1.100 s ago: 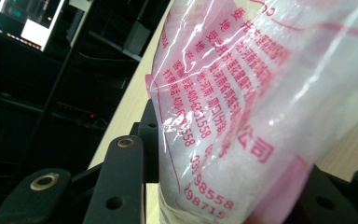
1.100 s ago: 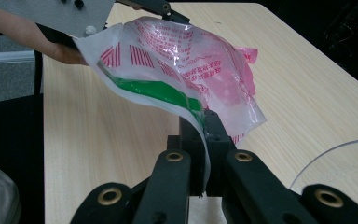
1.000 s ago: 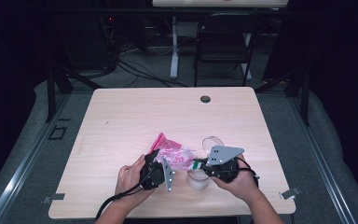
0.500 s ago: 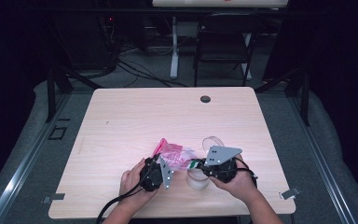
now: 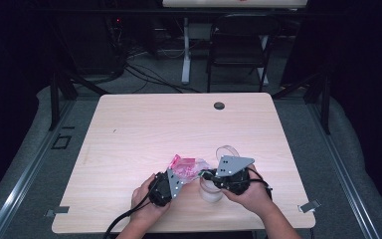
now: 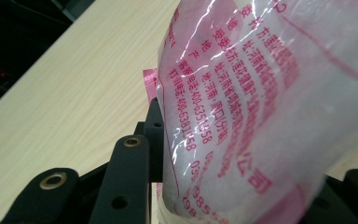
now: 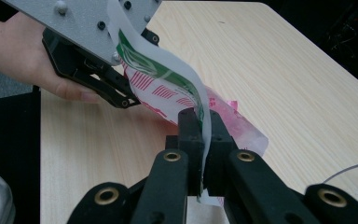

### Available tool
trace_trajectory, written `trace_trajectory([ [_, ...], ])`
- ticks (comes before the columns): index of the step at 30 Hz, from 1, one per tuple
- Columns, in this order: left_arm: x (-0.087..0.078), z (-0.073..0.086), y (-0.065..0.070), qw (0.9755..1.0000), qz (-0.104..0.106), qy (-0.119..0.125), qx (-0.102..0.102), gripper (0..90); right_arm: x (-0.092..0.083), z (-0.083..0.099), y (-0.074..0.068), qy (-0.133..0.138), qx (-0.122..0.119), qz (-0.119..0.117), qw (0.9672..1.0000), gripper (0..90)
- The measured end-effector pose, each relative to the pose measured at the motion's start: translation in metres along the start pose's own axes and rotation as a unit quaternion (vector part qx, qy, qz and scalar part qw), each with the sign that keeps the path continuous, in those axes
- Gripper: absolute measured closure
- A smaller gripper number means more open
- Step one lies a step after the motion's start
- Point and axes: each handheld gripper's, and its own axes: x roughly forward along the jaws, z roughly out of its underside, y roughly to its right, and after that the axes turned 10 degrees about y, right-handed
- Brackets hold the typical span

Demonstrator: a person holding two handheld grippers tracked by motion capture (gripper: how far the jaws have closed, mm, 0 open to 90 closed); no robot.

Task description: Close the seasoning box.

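A pink-and-white printed plastic packet (image 5: 183,166) is held just above the table's front edge, between my two grippers. My left gripper (image 5: 179,174) is shut on its body. In the left gripper view the packet (image 6: 261,116) bulges between the black jaws of the left gripper (image 6: 247,186). My right gripper (image 7: 204,126) is shut on a thin white strip with green print (image 7: 168,70) that runs up from the packet (image 7: 235,122) towards the left gripper (image 7: 116,88). The right jaws have just eased a touch wider, with the strip still pinched.
The light wooden table (image 5: 154,124) has a dark round grommet (image 5: 219,105) near its far edge. A clear plastic cup (image 5: 211,193) stands under the right gripper (image 5: 205,174), and a clear ring (image 5: 227,149) lies just beyond. A folding chair (image 5: 238,45) stands behind the table.
The left hand and the packet have shifted slightly to the right, towards the right gripper. The right hand has stayed where it was.
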Motion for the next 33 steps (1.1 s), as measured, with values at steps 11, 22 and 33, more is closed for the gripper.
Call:
trace_trajectory([
  [11,0.005,0.009,-0.002,0.9987,0.027,-0.001,-0.042,68.7,0.004,-0.002,-0.001,0.001,-0.002,0.007,1.0000,81.0],
  [22,0.006,0.012,-0.004,0.9968,0.039,0.003,-0.069,69.0,0.000,-0.005,0.003,0.036,0.026,0.017,0.9989,61.8],
  [33,0.006,0.017,-0.012,0.9938,0.050,0.004,-0.099,69.5,-0.012,-0.010,0.007,0.067,0.055,0.030,0.9958,51.2],
])
